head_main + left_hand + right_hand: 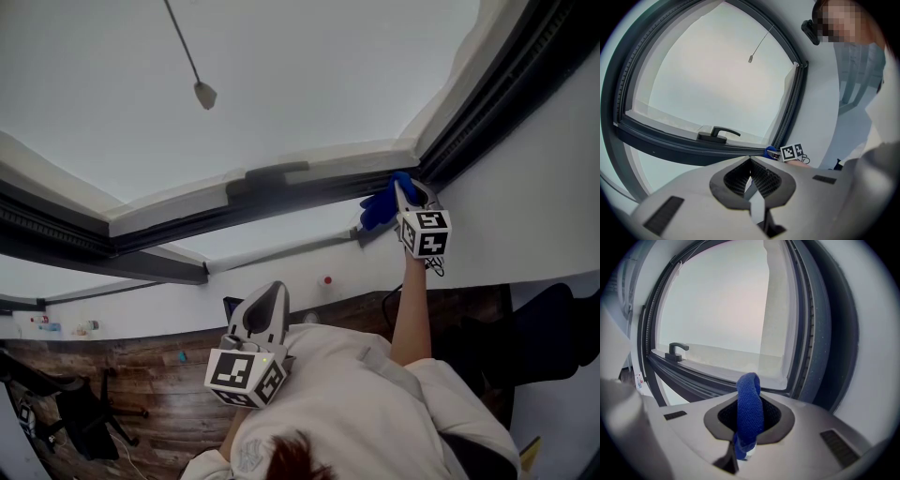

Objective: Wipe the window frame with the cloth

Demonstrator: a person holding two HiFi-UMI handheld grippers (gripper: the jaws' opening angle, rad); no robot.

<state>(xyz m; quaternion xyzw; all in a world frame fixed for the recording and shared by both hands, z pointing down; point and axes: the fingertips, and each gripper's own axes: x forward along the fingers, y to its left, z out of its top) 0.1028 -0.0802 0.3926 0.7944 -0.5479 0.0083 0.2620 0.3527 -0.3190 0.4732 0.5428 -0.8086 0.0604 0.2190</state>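
1. Well, in the head view my right gripper [405,192] is raised to the window frame [187,217], well to the right of the window handle [272,175] and close to the frame's corner. The blue cloth [380,208] is bunched at its tip and seems to press on the dark rail. My left gripper [277,289] hangs low, below the handle and well apart from the frame.
2. In the left gripper view, my jaws rest together with nothing between them. The handle sits above them on the rail, and the cloth shows small to the handle's right.
3. In the right gripper view, my jaws are clamped on the cloth, and a folded loop of it stands up past them. The handle lies far to the left along the rail.
4. I judge the cloth soft, light and limp, so it will bend and drag rather than push. Pinching a doubled fold deep in the pads, as here, leaves a padded loop to rub the rail. On the frame's grooves it could snag or pull loose.
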